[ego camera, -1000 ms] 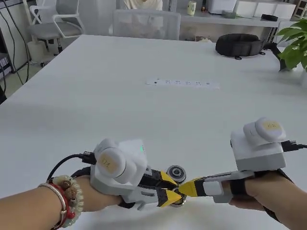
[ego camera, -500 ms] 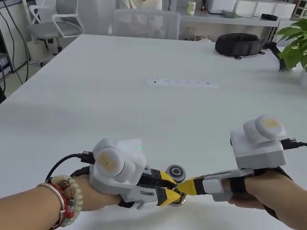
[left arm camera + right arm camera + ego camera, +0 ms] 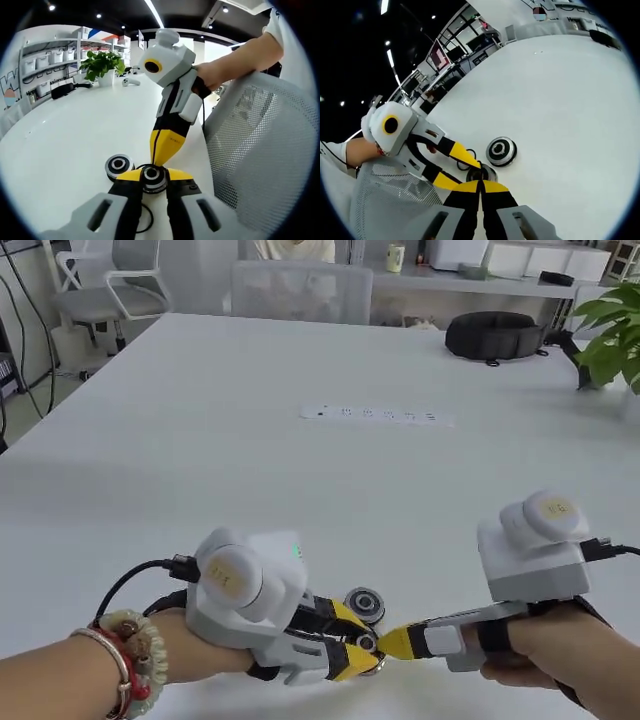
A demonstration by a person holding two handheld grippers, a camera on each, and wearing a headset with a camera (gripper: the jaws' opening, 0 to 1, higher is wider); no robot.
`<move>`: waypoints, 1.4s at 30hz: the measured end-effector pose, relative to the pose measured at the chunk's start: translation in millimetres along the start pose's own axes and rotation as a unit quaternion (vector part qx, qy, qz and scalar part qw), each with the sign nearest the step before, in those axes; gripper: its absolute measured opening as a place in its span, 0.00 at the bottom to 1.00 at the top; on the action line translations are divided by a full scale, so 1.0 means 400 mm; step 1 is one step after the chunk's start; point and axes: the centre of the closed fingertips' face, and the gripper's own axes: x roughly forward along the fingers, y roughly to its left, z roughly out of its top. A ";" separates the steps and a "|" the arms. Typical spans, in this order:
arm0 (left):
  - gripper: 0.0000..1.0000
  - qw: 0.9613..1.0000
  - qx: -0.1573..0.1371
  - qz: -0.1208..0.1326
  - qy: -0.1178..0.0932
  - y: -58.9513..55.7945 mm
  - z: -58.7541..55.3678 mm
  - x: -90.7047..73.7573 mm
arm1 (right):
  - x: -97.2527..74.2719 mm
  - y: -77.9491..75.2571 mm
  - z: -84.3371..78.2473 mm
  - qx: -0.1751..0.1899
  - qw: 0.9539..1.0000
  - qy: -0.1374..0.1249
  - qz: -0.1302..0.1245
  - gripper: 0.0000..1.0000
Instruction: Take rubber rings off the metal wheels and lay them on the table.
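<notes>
My left gripper (image 3: 360, 642) (image 3: 154, 176) is shut on a small metal wheel (image 3: 153, 180) (image 3: 481, 174), held just above the white table near its front edge. My right gripper (image 3: 384, 642) (image 3: 481, 184) comes in from the right with its jaws shut. Its tips pinch a thin black rubber ring (image 3: 146, 166) at the top edge of that wheel. A second metal wheel (image 3: 364, 605) (image 3: 119, 165) (image 3: 501, 151) with a dark rim lies flat on the table just beyond the grippers. Under the left jaws lies a loose black rubber ring (image 3: 145, 220).
White table (image 3: 300, 480) stretches far ahead, with a white power strip (image 3: 375, 414) at its middle. At the back are a black round bag (image 3: 495, 335), a potted plant (image 3: 610, 335) at the right, and mesh chairs (image 3: 300, 290).
My right gripper has drawn back slightly to the right and lower, away from the held wheel. The left gripper and the second wheel stay in place.
</notes>
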 end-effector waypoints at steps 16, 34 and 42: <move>0.14 1.000 0.005 -0.003 0.023 -0.004 -0.001 -0.012 | -0.006 -0.005 -0.001 0.006 1.000 0.001 -0.004 0.00; 0.14 0.999 0.004 0.003 0.041 0.014 -0.023 -0.030 | -0.015 -0.009 -0.011 -0.004 1.000 0.012 -0.010 0.00; 0.15 0.999 -0.005 0.001 0.037 0.012 -0.022 -0.028 | -0.018 -0.010 -0.018 -0.002 1.000 0.017 -0.010 0.00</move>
